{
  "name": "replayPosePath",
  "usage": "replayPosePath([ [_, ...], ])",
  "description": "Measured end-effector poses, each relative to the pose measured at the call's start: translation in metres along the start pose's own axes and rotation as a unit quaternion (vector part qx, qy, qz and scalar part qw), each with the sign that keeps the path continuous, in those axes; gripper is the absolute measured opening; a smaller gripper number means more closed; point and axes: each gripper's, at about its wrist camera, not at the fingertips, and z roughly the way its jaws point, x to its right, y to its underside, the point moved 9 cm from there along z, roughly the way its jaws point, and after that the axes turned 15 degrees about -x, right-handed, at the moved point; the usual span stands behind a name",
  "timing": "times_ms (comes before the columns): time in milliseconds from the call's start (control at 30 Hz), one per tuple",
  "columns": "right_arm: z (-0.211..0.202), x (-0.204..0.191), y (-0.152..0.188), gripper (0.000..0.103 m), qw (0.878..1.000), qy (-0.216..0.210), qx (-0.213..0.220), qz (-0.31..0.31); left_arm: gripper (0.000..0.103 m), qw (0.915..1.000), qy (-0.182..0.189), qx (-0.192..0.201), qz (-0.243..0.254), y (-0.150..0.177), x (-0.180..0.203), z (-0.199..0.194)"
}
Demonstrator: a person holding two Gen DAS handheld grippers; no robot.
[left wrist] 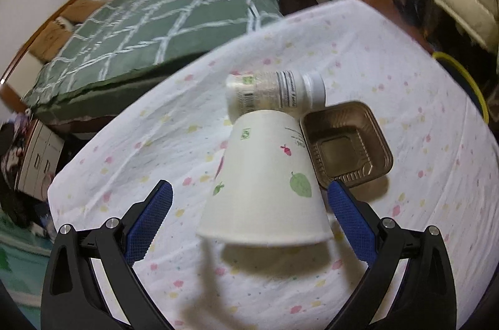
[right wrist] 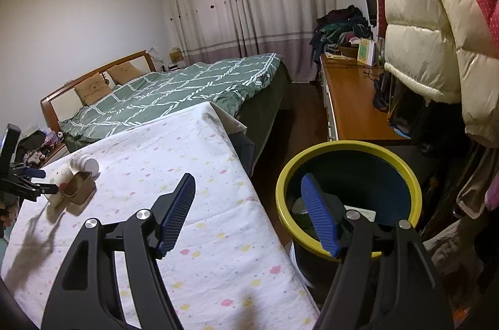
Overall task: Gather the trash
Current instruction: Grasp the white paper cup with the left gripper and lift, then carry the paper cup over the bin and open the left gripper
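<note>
Left wrist view: paper cup between wide-open jaws, nothing gripped.
The left gripper (left wrist: 249, 193) stands wide over the spotted tablecloth (left wrist: 140, 127); an upturned paper cup (left wrist: 265, 186) sits between its fingers, closer to the right one, touching neither pad. Beyond the cup lies a white bottle (left wrist: 274, 94), a foil tray (left wrist: 346, 146) to its right. The right gripper (right wrist: 249, 196) gapes empty, its right finger over the yellow-rimmed bin (right wrist: 349, 196).

The bench (left wrist: 389, 55) wears a white cloth dotted with small pink and yellow flowers, creased in places. Three things lie on it close together: a paper cup (left wrist: 265, 183) printed with leaves, mouth downward and tilted, a white bottle (left wrist: 274, 94) on its side just behind it, and a brown foil tray (left wrist: 346, 147) beside both.
</note>
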Motion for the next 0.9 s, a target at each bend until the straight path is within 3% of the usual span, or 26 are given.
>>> replayPosePath([
  [100,0.005,0.002,0.0,0.067,1.0,-0.006,-0.012,0.005,0.098,0.9992,-0.005,-0.031,0.025,-0.005,0.005,0.009],
  [167,0.007,0.003,0.001,0.067,1.0,-0.011,-0.019,0.01,0.091,0.9982,-0.013,-0.046,0.037,-0.007,0.006,0.013],
  [233,0.009,0.004,0.001,0.067,1.0,-0.015,-0.022,0.015,0.076,0.9967,-0.01,-0.065,0.047,-0.008,0.008,0.018],
  [333,0.009,0.007,0.001,0.067,0.999,-0.019,-0.023,0.02,0.072,0.9956,-0.012,-0.075,0.055,-0.006,0.009,0.019],
  [533,0.009,0.006,0.0,0.067,0.999,-0.019,-0.022,0.015,0.061,0.9983,-0.001,-0.051,0.028,0.009,0.007,0.001],
  [733,0.002,0.005,-0.001,0.067,1.0,-0.018,-0.003,0.014,0.058,0.9996,-0.013,-0.022,-0.007,0.038,0.008,-0.03],
  [800,-0.003,0.005,-0.001,0.067,1.0,-0.023,0.01,0.016,0.058,0.9993,-0.023,-0.009,-0.026,0.03,0.008,-0.042],
  [900,-0.017,0.013,-0.002,0.067,0.999,-0.022,0.032,0.02,0.058,0.9992,-0.009,0.023,-0.033,0.018,0.029,-0.067],
])
